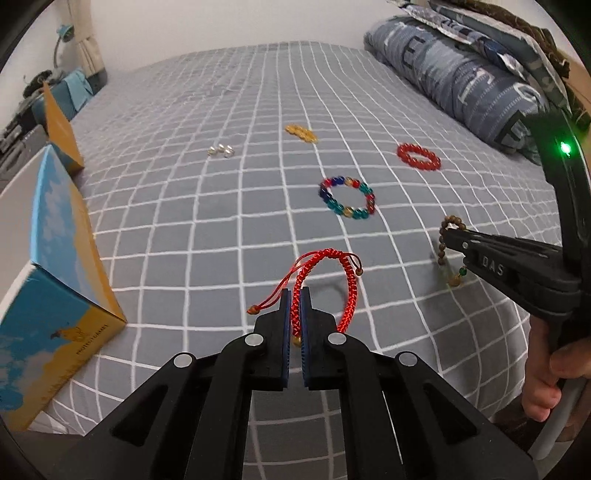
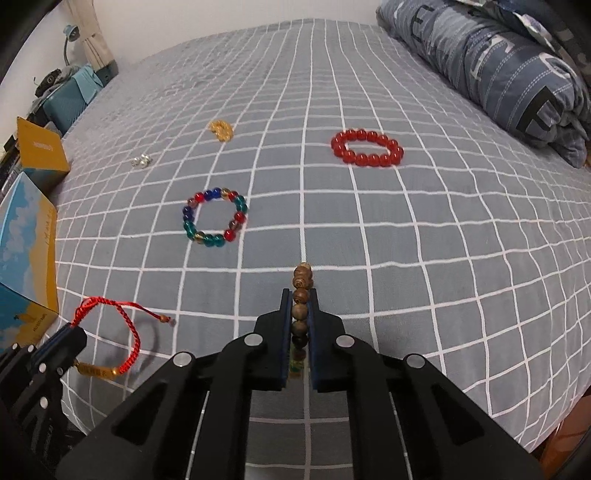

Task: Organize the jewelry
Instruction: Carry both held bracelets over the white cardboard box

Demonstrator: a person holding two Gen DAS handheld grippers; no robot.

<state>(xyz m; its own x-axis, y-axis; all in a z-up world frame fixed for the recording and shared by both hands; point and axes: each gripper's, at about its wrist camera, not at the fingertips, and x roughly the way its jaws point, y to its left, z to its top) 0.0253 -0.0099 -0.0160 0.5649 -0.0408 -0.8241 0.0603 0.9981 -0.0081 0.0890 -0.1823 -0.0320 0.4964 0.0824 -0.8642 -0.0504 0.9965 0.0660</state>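
My left gripper (image 1: 295, 295) is shut on a red braided cord bracelet (image 1: 347, 269) and holds it just above the grey checked bedsheet (image 1: 221, 221); it also shows in the right wrist view (image 2: 122, 325). My right gripper (image 2: 300, 295) is shut on a brown wooden bead bracelet (image 2: 301, 291), which also shows in the left wrist view (image 1: 443, 236). A multicoloured glass bead bracelet (image 2: 214, 216), a red bead bracelet (image 2: 365, 147), a yellow bead bracelet (image 2: 221, 131) and small silver beads (image 2: 141, 161) lie on the sheet ahead.
A blue and yellow box (image 1: 55, 280) stands at the left edge of the bed, with its yellow lid (image 1: 61, 125) upright behind it. A folded blue quilt (image 1: 461, 70) lies along the right. Clutter and a lamp (image 1: 64, 35) are beyond the far left corner.
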